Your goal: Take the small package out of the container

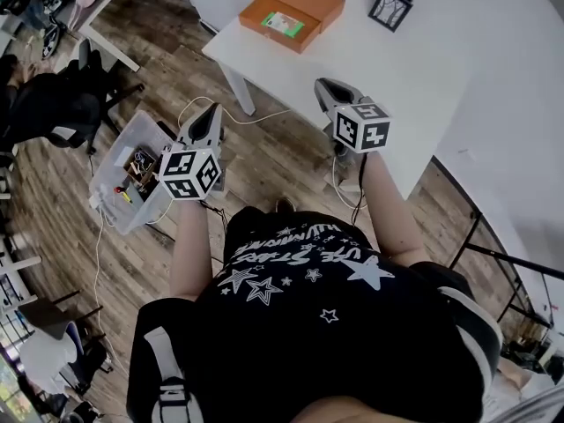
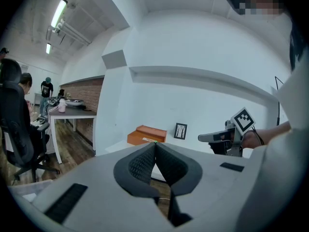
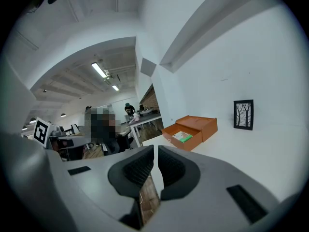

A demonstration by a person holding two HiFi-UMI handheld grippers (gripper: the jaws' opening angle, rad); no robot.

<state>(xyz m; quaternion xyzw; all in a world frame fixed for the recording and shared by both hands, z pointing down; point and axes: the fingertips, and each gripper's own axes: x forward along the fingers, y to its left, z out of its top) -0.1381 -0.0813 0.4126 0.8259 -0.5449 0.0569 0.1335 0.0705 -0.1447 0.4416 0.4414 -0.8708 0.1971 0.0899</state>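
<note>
The left gripper [image 1: 210,109] hangs above the wood-plank floor with its ribbed black pads pressed together at the tips, nothing between them. The right gripper [image 1: 325,85] is held at the near edge of the white tabletop [image 1: 432,69]. Its textured pads are all but closed, only a thin slit showing, and it grips nothing. Each tool has a smooth grey body and a cube with black-and-white square markers.

The container [image 1: 295,7] is a flat orange box, seemingly cardboard, lying near the tabletop's left edge, well apart from both grippers. Its shallow drawer is pulled out toward the near left corner. The small package [image 1: 283,23], a flat rectangle in green and white, lies inside that open drawer.

A small black-framed picture [image 1: 390,7] of bare trees stands upright to the right of the box, apart from it.

On the floor to the left sits a clear plastic bin [image 1: 113,167] holding a jumble of small parts and wires.
</note>
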